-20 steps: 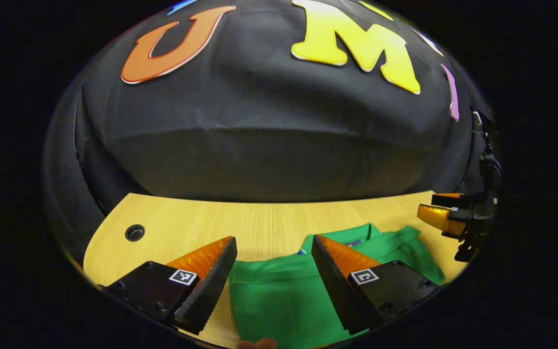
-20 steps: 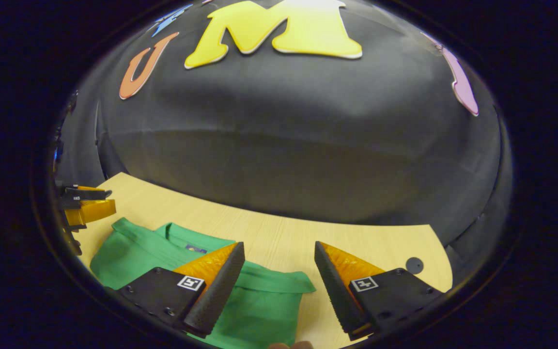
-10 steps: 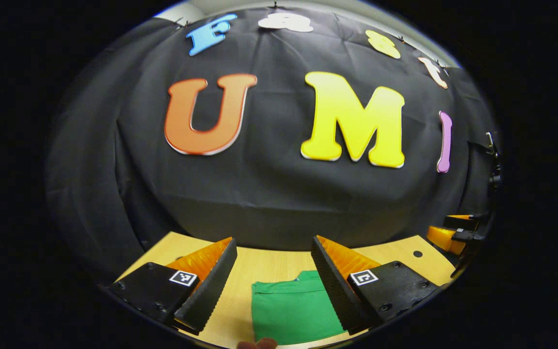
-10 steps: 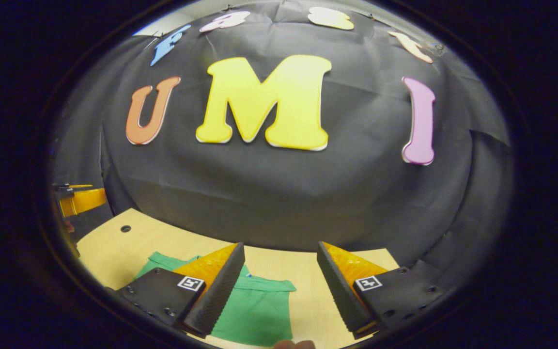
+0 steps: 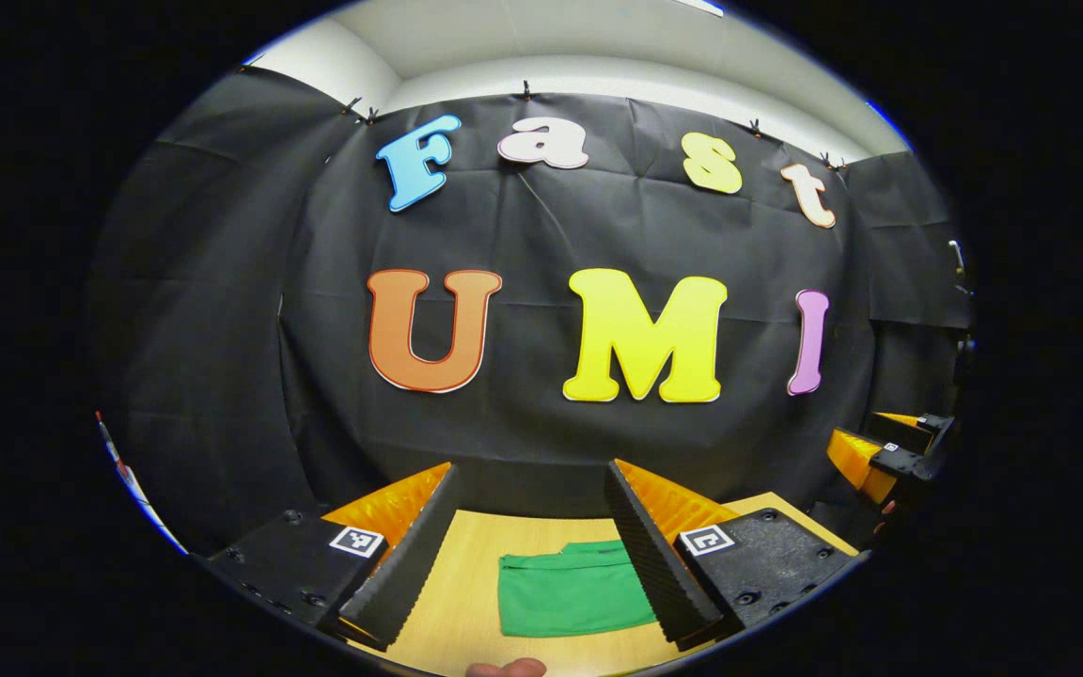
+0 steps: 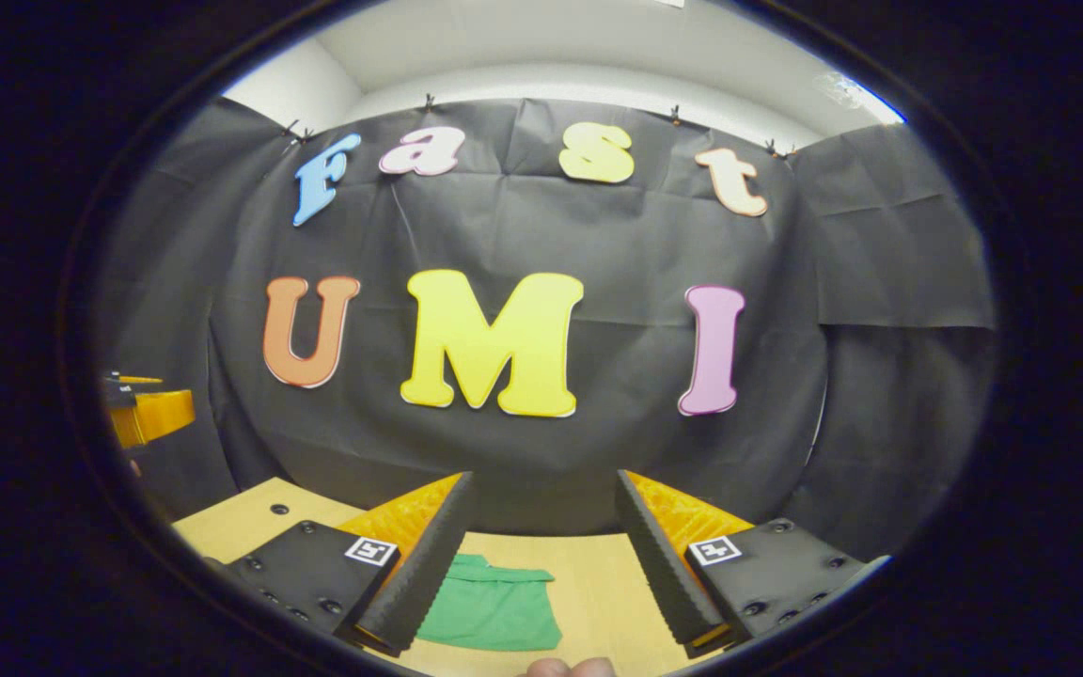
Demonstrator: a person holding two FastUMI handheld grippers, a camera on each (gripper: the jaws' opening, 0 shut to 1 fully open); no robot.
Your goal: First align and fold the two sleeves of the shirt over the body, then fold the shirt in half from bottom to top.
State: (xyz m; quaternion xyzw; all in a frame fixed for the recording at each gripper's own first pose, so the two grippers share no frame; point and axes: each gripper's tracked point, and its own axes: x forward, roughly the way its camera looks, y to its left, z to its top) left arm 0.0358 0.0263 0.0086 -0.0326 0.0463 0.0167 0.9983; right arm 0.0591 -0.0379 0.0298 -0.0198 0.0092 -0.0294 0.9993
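The green shirt (image 5: pixel 568 592) lies folded into a compact rectangle on the wooden table (image 5: pixel 462 583), low in the left gripper view. It shows again as the green shirt (image 6: pixel 493 606) on the table (image 6: pixel 598 583) in the right gripper view. My left gripper (image 5: pixel 530 480) hangs open well above and back from the shirt, nothing between its fingers. My right gripper (image 6: pixel 543 484) is open too, raised and empty. The right gripper (image 5: pixel 889 451) appears at the right edge of the left gripper view, and the left gripper (image 6: pixel 142 409) at the left edge of the right gripper view.
The black booth cloth (image 5: pixel 541 376) hangs behind the table's far edge. A small round hole (image 6: pixel 279 509) sits in the table top at the far left. A fingertip (image 5: pixel 504 669) shows at the bottom rim.
Both grippers have risen and drawn back from the shirt, staying open. The shirt now looks smaller and farther off, lying still on the table.
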